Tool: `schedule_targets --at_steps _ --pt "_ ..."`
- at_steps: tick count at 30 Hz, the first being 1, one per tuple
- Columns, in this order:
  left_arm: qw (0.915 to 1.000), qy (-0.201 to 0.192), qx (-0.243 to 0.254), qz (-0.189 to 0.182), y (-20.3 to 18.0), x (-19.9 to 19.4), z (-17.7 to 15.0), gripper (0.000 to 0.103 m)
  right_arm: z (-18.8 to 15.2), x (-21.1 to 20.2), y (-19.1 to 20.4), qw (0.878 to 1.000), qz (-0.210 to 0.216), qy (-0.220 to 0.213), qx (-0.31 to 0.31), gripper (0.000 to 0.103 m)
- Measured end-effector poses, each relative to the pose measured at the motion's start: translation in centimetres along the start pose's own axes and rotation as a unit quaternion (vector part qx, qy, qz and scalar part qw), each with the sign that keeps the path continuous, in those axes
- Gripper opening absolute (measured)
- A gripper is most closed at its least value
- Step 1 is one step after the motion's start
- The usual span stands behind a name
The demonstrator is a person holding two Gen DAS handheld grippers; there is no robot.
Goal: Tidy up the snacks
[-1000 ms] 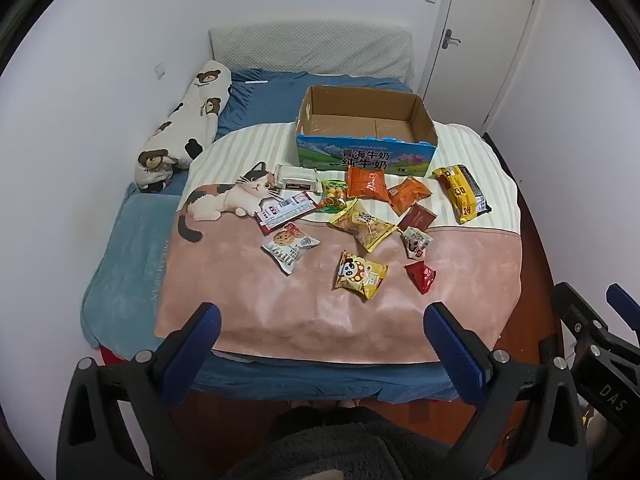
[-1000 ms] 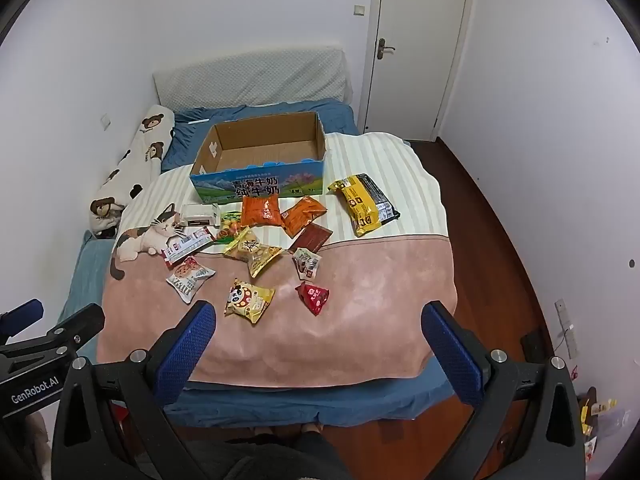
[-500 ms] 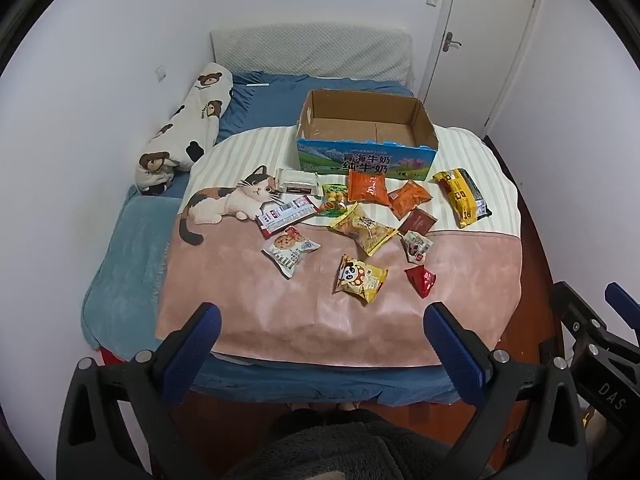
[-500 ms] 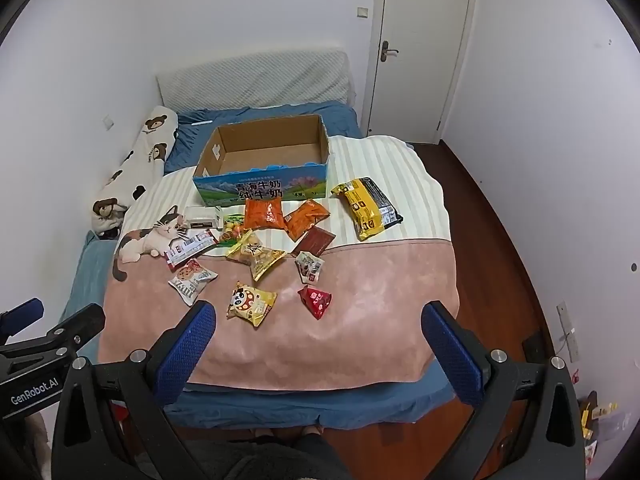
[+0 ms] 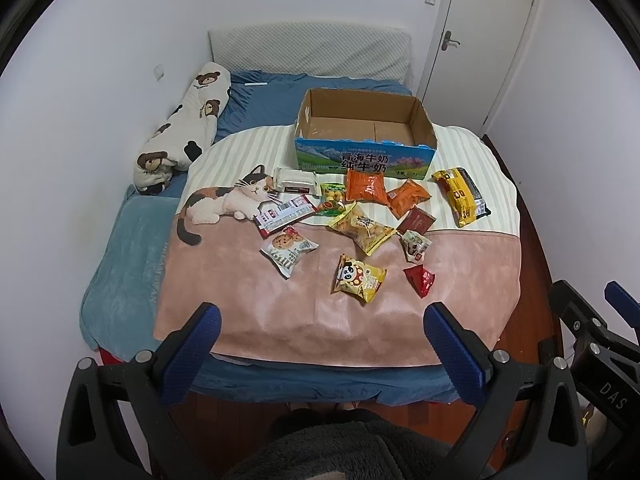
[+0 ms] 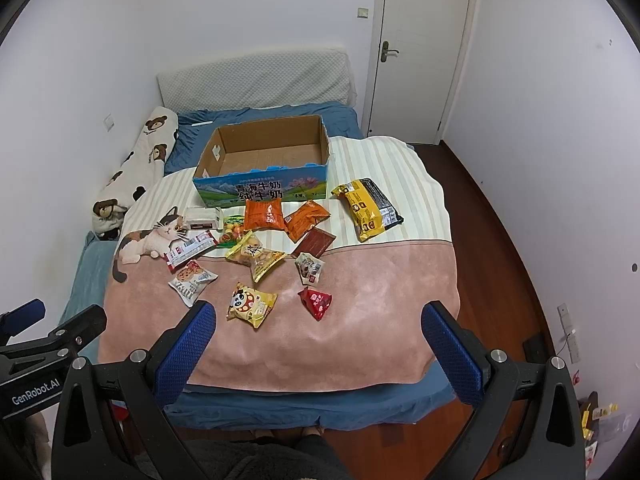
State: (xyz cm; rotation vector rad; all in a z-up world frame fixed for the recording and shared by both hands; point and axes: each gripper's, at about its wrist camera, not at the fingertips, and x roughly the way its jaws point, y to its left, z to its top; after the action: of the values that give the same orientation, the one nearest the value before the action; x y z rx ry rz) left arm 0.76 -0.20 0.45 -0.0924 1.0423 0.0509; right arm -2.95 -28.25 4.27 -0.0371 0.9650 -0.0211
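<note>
Nothing on the bed has shifted in the last second; only your two cameras have crept a little nearer and lower, so the spread of packets sits slightly larger in both views than it did a moment ago.

Closest to you, your left tongs are spread wide and carry nothing, and your right tongs are likewise spread and bare, both held off the near edge of the bed, well short of any snack.

Just beyond them on the pink part of the blanket lie the panda packet and the red packet. A little farther, the cookie packet rests left of the yellow nut bag. Past those, two orange packets and the long yellow-and-black bag lie on the striped part.

Farthest back, the cardboard box stands open with nothing visible inside it.

By my reading, you have not begun the sorting: every snack is loose on the blanket, none boxed, so the whole job remains.
</note>
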Motion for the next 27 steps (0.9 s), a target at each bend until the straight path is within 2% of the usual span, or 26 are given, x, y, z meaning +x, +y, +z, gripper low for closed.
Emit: schedule_targets --at_steps 27 --pt "1.0 -0.003 -0.002 0.0 -0.08 -0.05 0.39 0.103 0.18 -0.27 0.52 1.0 0.002 -0.006 -0.002 0.103"
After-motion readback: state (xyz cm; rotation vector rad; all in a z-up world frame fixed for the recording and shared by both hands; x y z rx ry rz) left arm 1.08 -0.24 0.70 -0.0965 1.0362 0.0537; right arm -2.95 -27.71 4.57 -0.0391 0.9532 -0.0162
